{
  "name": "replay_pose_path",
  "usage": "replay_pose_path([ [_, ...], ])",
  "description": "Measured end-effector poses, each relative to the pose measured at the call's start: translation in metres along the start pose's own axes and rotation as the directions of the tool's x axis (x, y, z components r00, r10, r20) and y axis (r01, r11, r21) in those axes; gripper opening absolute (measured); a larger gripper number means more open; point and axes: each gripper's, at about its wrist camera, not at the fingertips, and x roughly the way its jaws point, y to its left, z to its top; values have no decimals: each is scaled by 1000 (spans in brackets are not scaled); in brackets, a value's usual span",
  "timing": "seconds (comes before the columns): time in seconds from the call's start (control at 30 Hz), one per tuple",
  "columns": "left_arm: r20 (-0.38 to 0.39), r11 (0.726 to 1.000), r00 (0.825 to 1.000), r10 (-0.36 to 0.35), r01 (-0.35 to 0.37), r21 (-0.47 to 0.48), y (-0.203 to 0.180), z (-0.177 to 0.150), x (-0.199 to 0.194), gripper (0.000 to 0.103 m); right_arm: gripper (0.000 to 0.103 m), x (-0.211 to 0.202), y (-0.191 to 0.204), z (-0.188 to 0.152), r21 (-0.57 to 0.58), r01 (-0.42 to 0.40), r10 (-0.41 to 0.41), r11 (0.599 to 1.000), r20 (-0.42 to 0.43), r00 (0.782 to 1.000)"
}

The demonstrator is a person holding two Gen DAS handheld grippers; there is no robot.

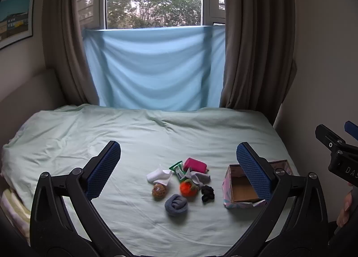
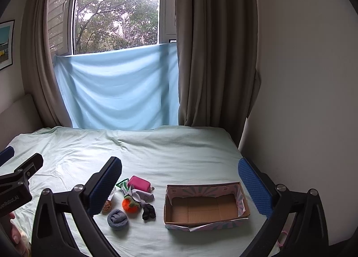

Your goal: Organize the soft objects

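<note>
Lettering "DAS" shows on the right gripper (image 2: pixel 179 178) at the left view's right edge. Both grippers, left gripper (image 1: pixel 177 161) included, hover spread wide, empty. Soft pile (image 1: pixel 179 182) sits centre-low, box (image 2: pixel 204 206) beside it.

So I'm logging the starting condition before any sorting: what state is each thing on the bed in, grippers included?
cardboard box: open, empty, upright
blue-grey sock: rolled into a ball
white sock: loose, unrolled
grey cloth: crumpled
pink pouch: closed
black scrunchie: lying loose
left gripper: open, holding nothing
right gripper: open, holding nothing
</note>
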Motion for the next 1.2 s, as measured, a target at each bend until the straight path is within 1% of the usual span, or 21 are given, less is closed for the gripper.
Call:
replay_pose_path([
  [0.53, -9, 1000, 1000, -3, 3, 2, -3, 2, 4, 103, 103, 3, -2, 1, -7, -4, 4, 1000, 2, 1000],
  [0.7, -21, 1000, 1000, 3, -3, -8, 0, 3, 5, 103, 103, 4, -4, 3, -12, -15, 15, 1000, -3, 1000],
  [0.8, -42, 999, 999, 19, -20, -30, 7, 4, 5, 103, 103, 8, -3, 6, -20, -34, 34, 999, -15, 999],
  [0.97, -98, 996, 993, 72, -76, -46, 29, -10, 16, 103, 103, 23, 5, -1, -47, -91, 88, 995, -54, 995],
  [1.1, -155, 996, 986, 57, -67, -57, 51, -26, 37, 103, 103, 44, 27, -21, -57, -124, 116, 991, -119, 986],
  [1.2, -182, 998, 982, 44, -51, -35, 69, -38, 62, 103, 103, 58, 44, -37, -51, -133, 123, 990, -164, 979],
])
